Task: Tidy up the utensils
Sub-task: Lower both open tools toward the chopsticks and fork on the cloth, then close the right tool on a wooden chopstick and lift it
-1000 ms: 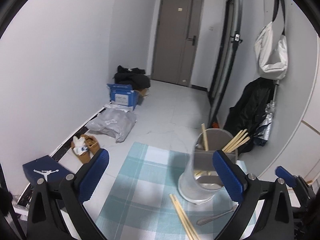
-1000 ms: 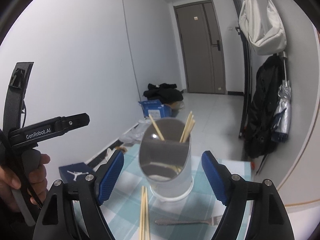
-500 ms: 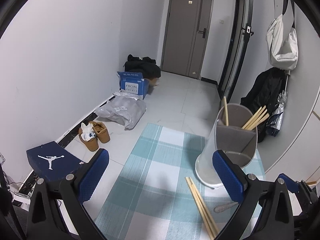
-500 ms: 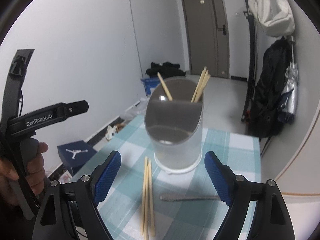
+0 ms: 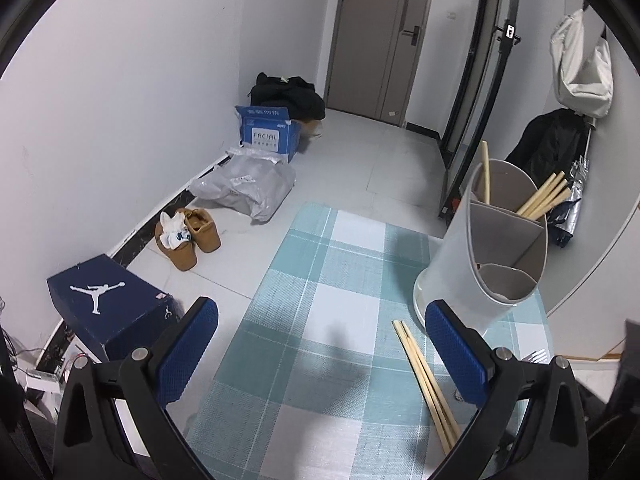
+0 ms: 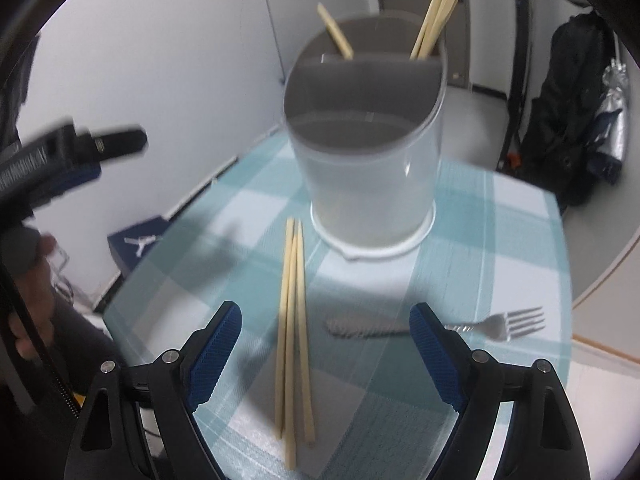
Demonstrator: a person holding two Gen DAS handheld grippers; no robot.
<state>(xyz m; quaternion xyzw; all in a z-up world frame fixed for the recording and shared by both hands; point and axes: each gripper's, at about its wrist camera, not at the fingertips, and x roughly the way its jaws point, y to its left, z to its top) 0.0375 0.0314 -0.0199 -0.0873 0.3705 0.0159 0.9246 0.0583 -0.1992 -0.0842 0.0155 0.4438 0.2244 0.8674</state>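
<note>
A frosted white utensil holder (image 6: 368,152) (image 5: 484,256) with grey dividers stands on the checked teal cloth (image 6: 500,240) (image 5: 316,344); wooden chopsticks (image 6: 434,16) stick out of its back compartments. Three loose chopsticks (image 6: 294,328) (image 5: 426,384) lie on the cloth in front of it. A metal fork (image 6: 496,325) lies to their right. My right gripper (image 6: 326,346) hangs open above the loose chopsticks, nothing between its blue pads. My left gripper (image 5: 320,356) is open over bare cloth, left of the chopsticks.
The cloth covers a small table with a white wall to the left. On the floor beyond lie a dark blue shoe box (image 5: 108,300), tan shoes (image 5: 188,236), a grey bag (image 5: 248,188) and a blue carton (image 5: 268,134). Bags and a jacket (image 5: 556,148) hang at the right.
Both grippers have sunk toward the table and tipped further down. The holder, loose chopsticks and fork now sit larger and nearer in the right wrist view; the jaws stay open.
</note>
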